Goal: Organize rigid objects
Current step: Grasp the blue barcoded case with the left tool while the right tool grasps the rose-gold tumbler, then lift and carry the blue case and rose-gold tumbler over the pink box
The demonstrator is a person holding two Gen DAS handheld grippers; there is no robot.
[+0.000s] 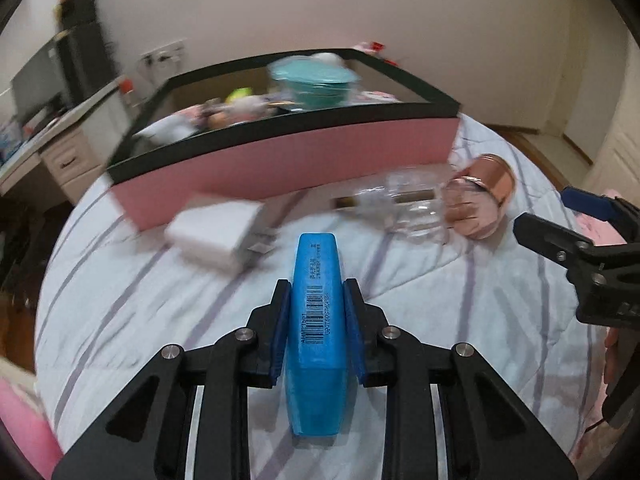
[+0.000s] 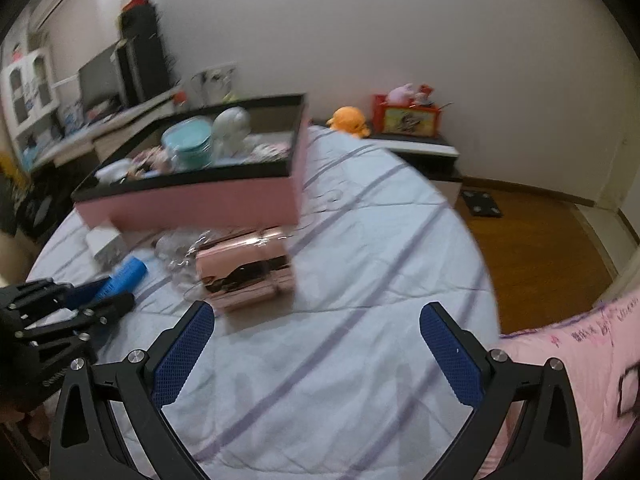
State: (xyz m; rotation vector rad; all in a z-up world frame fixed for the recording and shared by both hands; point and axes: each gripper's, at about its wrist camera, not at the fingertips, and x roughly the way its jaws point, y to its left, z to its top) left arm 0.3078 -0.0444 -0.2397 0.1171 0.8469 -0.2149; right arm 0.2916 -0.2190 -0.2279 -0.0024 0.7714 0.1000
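A slim blue case with a barcode (image 1: 316, 320) lies on the striped bed, and my left gripper (image 1: 316, 286) is shut on its two long sides. The same case (image 2: 126, 274) and left gripper (image 2: 96, 310) show at the left in the right wrist view. A white charger plug (image 1: 216, 236) lies just beyond it. To the right lies a clear bottle with a rose-gold cap (image 1: 478, 202), on its side. My right gripper (image 2: 316, 312) stands open and empty just short of that bottle (image 2: 248, 270). Its fingers (image 1: 552, 240) enter the left wrist view from the right.
A pink box with a black rim (image 1: 280, 160) stands on the bed behind the items, holding a teal bowl (image 1: 316, 80) and several small things. A desk with a monitor (image 2: 100, 84) is at the left. A nightstand (image 2: 416, 148) and wooden floor (image 2: 540, 248) lie to the right.
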